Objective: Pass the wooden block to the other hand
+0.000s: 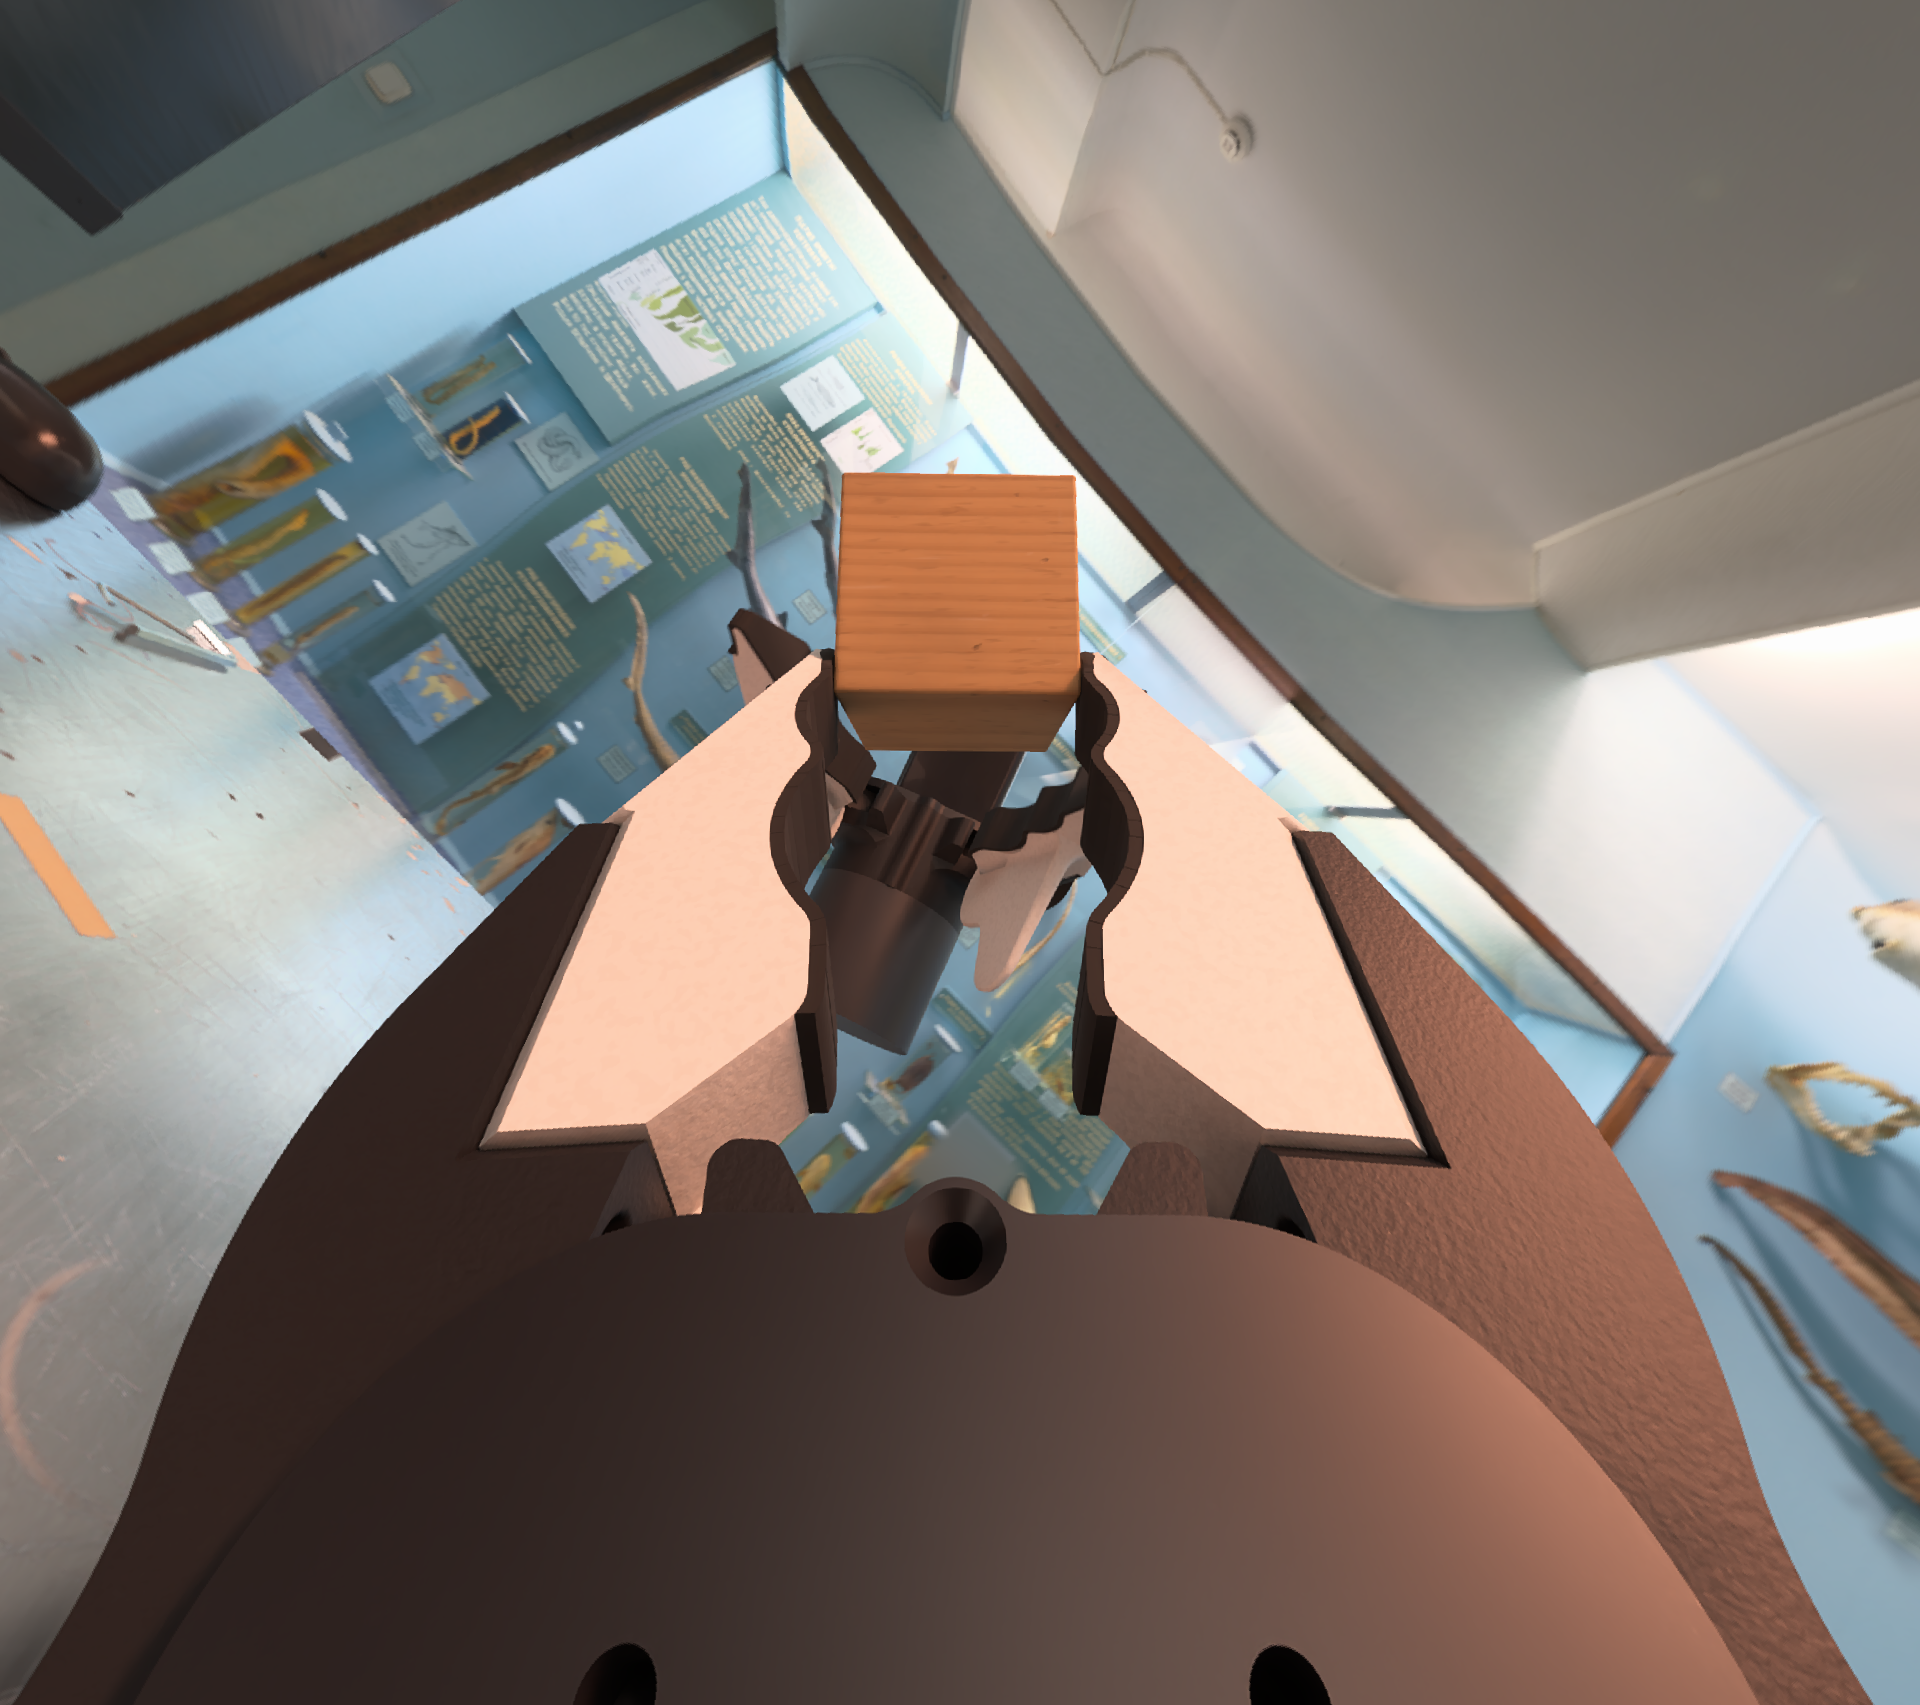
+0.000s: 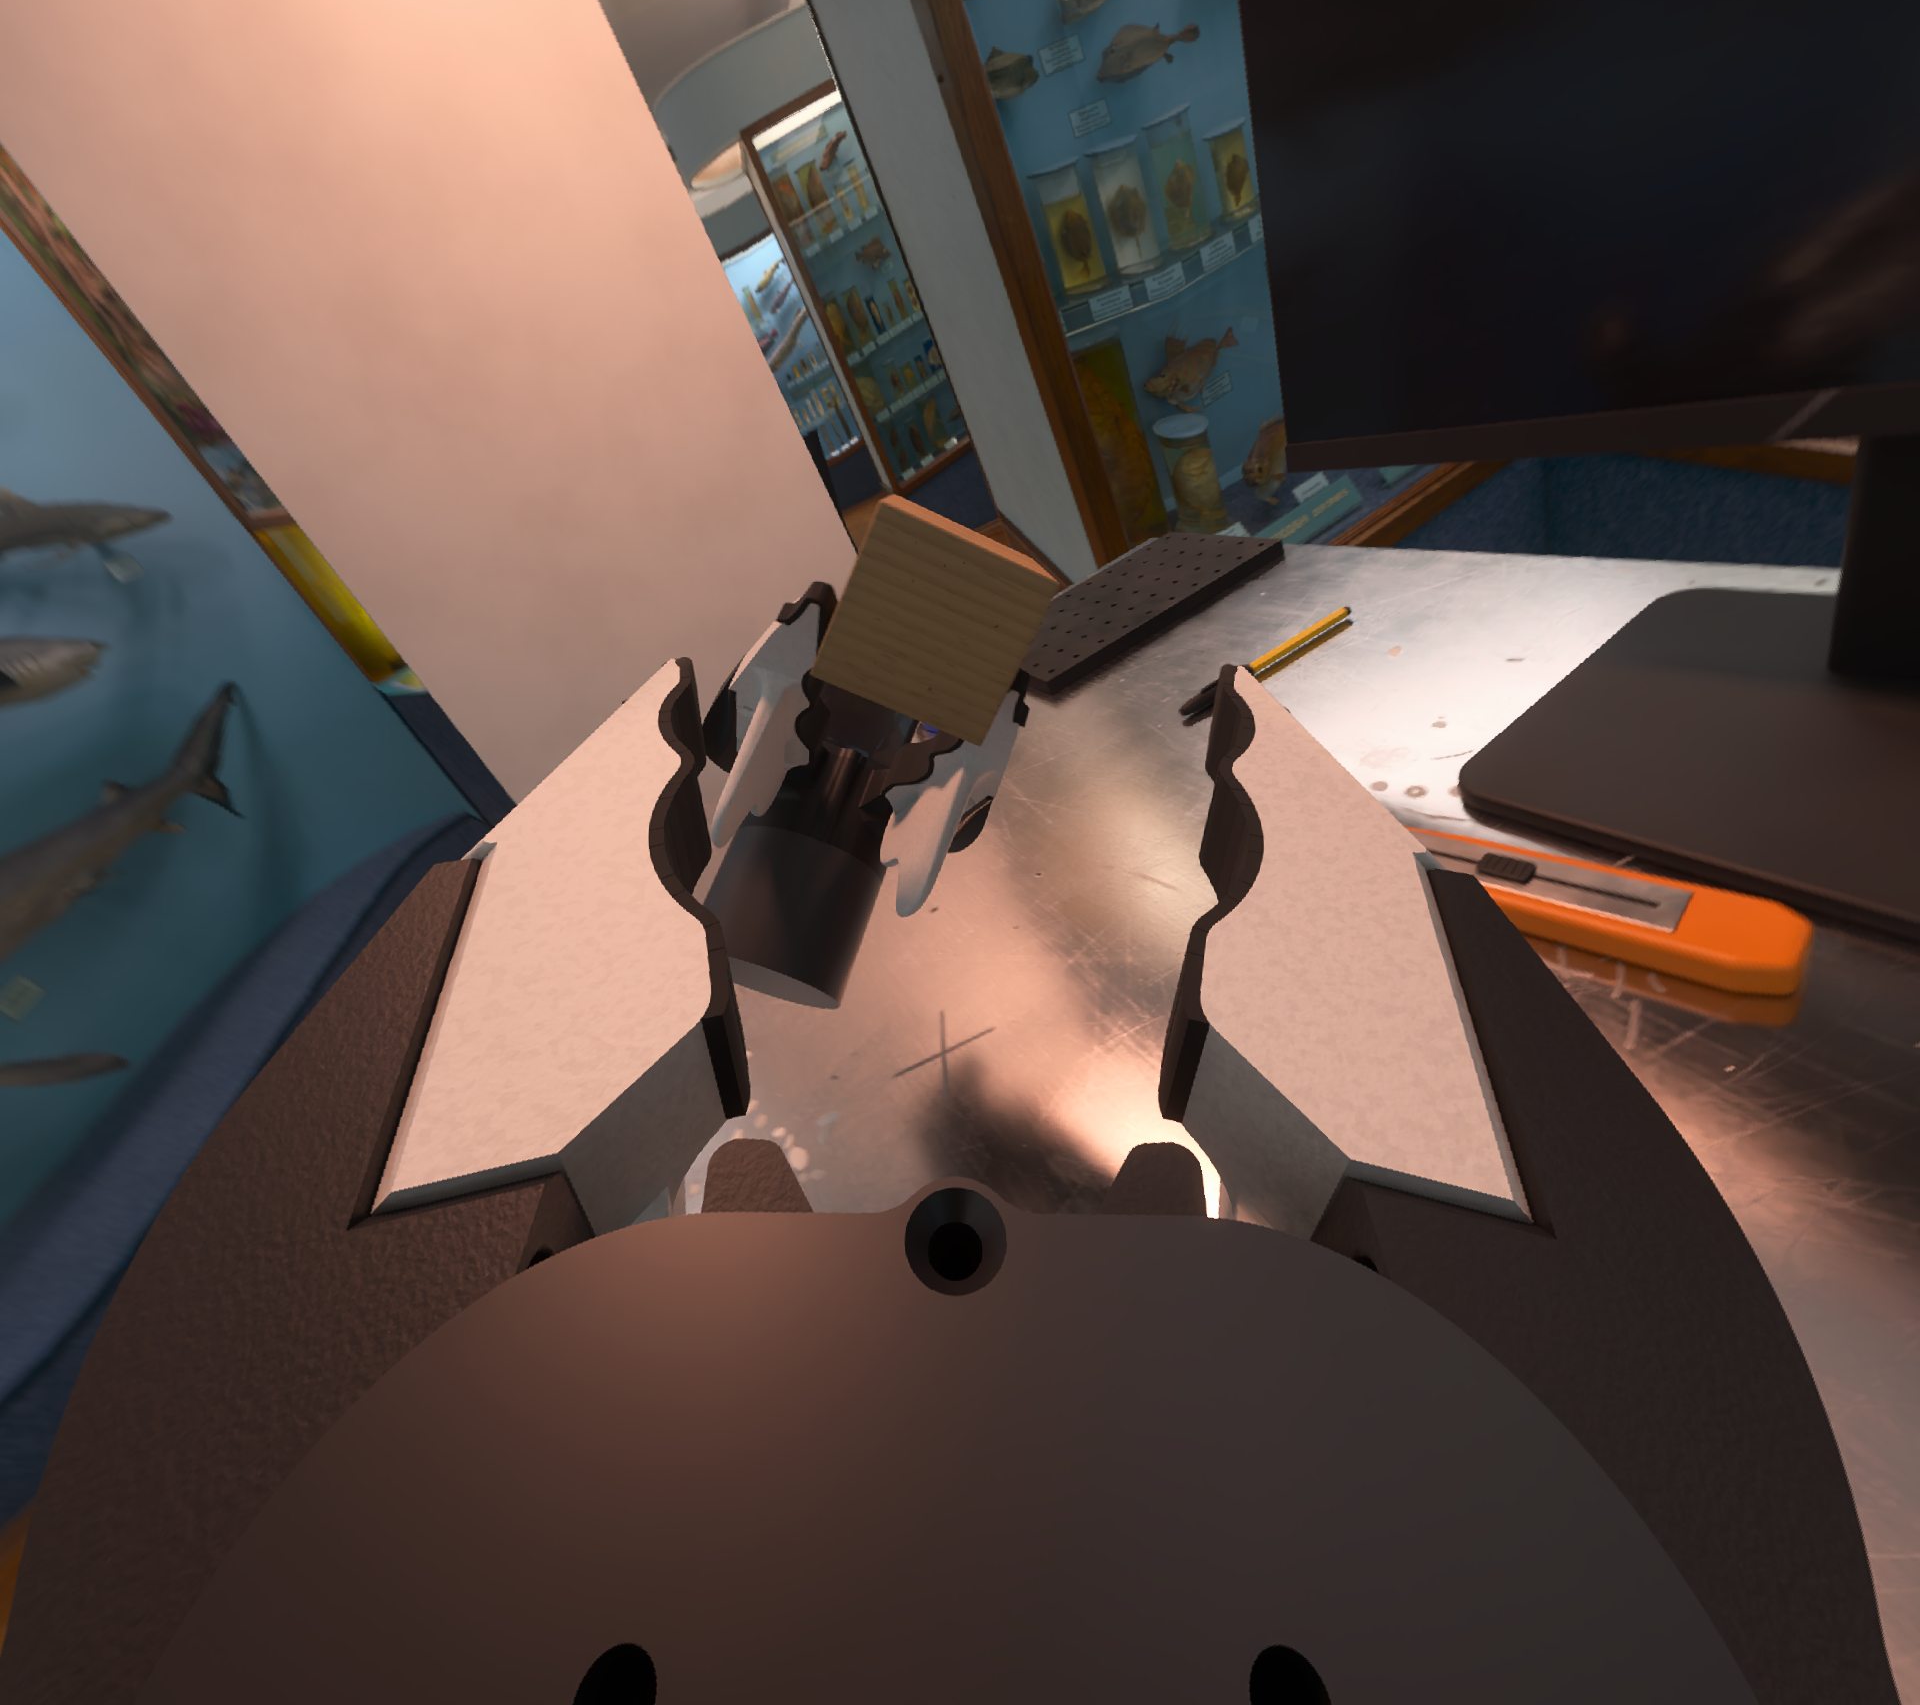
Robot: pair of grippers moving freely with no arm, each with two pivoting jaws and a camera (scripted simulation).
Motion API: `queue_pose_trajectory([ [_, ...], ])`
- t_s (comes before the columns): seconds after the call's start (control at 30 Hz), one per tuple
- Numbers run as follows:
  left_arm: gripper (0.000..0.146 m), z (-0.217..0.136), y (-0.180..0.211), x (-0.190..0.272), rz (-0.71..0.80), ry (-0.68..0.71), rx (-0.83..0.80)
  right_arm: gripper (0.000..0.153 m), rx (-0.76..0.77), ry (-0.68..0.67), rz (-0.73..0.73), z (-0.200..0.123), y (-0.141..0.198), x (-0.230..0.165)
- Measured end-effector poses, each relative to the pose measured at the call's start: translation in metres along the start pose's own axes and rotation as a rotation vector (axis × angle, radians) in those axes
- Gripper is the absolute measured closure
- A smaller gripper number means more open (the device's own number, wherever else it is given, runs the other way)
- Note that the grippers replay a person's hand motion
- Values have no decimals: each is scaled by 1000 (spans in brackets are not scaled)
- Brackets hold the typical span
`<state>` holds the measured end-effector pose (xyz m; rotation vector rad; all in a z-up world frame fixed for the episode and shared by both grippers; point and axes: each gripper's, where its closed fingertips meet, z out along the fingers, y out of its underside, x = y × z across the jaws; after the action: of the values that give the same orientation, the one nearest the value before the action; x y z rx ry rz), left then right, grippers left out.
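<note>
The wooden block (image 1: pixel 956 606) is a light brown cube with a lined grain. My left gripper (image 1: pixel 956 679) is shut on its lower part and holds it up in the air. My right gripper (image 2: pixel 956 679) is open wide and empty. In the right wrist view the block (image 2: pixel 925 647) is tilted, just ahead of and between my right fingertips, not touching them, with the left gripper (image 2: pixel 821 824) gripping it from the far side. In the left wrist view the right gripper (image 1: pixel 925 834) shows beyond and below the block, with its jaws spread.
A scratched metal table (image 2: pixel 1091 928) lies below. On it are an orange utility knife (image 2: pixel 1662 928), a monitor base (image 2: pixel 1714 772) under a dark screen (image 2: pixel 1558 97), a black perforated board (image 2: pixel 1153 606) and a pencil (image 2: pixel 1299 642). A pale panel (image 2: pixel 416 305) stands at the left.
</note>
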<state>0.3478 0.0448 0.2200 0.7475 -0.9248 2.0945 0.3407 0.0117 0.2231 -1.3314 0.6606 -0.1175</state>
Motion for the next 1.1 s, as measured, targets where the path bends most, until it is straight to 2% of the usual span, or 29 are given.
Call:
queue_pose_trajectory([
  [0.2, 100, -6, 5, -14, -122, 29, 4, 54, -79, 108, -333, 2, 13, 8],
  [0.4, 100, -7, 10, -22, -186, 43, 2, 54, -111, 102, -333, 3, 25, 16],
  [0.93, 100, -2, 28, -36, -304, 4, -64, 76, -226, 120, -689, -1, 38, 19],
  [1.1, 100, -3, 35, -43, -411, -22, -112, 87, -293, 130, -826, -6, 46, 25],
])
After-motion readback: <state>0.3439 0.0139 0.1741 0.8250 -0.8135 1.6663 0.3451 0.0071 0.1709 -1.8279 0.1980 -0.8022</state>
